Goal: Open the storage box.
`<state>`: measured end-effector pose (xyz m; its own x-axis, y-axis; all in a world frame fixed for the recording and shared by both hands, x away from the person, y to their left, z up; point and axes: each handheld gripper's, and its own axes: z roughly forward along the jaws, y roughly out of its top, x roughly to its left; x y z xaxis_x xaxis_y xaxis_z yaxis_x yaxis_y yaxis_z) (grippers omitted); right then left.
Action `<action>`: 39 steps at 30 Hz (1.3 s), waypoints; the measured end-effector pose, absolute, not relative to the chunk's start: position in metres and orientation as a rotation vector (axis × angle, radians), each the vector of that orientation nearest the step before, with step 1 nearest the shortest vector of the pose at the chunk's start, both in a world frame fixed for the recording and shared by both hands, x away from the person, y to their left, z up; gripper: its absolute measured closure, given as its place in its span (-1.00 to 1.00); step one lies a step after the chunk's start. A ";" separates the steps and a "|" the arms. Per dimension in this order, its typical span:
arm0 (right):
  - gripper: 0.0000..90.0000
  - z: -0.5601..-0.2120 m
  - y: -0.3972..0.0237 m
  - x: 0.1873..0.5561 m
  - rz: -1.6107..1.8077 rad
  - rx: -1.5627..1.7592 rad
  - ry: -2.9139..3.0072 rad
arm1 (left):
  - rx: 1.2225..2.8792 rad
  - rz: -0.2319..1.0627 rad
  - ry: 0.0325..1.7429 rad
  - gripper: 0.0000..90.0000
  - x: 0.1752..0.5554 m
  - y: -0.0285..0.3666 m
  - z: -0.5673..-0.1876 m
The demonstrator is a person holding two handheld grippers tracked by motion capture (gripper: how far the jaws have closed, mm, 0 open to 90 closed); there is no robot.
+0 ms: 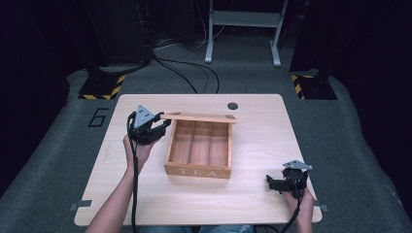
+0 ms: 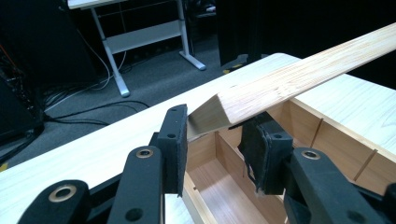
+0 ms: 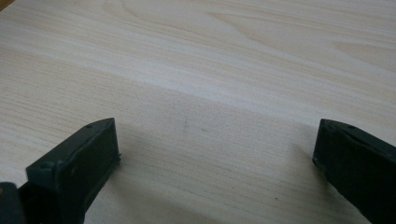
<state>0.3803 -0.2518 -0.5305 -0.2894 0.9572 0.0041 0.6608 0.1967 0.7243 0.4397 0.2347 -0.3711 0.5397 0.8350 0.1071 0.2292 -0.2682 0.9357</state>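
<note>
Nearest the person, at the table's (image 1: 252, 204) front right corner, the right gripper (image 1: 278, 183) rests low with its fingers (image 3: 79, 163) spread wide over bare wood, nothing between them, well apart from the work. Farther in, at the middle of the table, sits the wooden tea box (image 1: 199, 150), its front marked TEA and its three compartments open to view and bare as far as can be seen. At the box's left rear corner the left gripper (image 1: 163, 127) has its fingers (image 2: 173, 140) pinching the end of the lid (image 1: 199, 117); in the left gripper view the lid's corner (image 2: 219, 112) sits between the two pads, one pad outside the box and the other over the near compartment. The lid is raised, appearing hinged along the far wall of the box and tilted up from it. Beyond the table lie dark carpet, cables and a grey table frame (image 1: 243, 29). The step in hand looks like swinging the lid on its hinge, though whether to open or to close cannot be told. The next move calls for following the hinge's arc with a steady wrist, keeping the pinch firm so the thin edge does not slip, and perhaps bracing the box with the idle hand.
</note>
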 end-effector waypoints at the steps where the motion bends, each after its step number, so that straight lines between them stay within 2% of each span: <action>1: -1.00 -0.530 -0.252 0.380 0.873 1.507 2.025 | 1.788 0.768 0.881 0.36 0.439 0.235 -0.372; 17: -1.00 -0.530 -0.253 0.380 0.867 1.491 2.047 | 1.787 0.716 0.855 0.33 0.414 0.244 -0.405; 39: -1.00 -0.530 -0.253 0.380 0.867 1.492 2.047 | 1.813 0.619 0.854 0.12 0.386 0.249 -0.472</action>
<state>0.3800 -0.2529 -0.5302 -0.3058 0.9521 -0.0005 0.6618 0.2129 0.7188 0.3857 0.2486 -0.4721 0.6202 0.7838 0.0318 0.2735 -0.2540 0.9277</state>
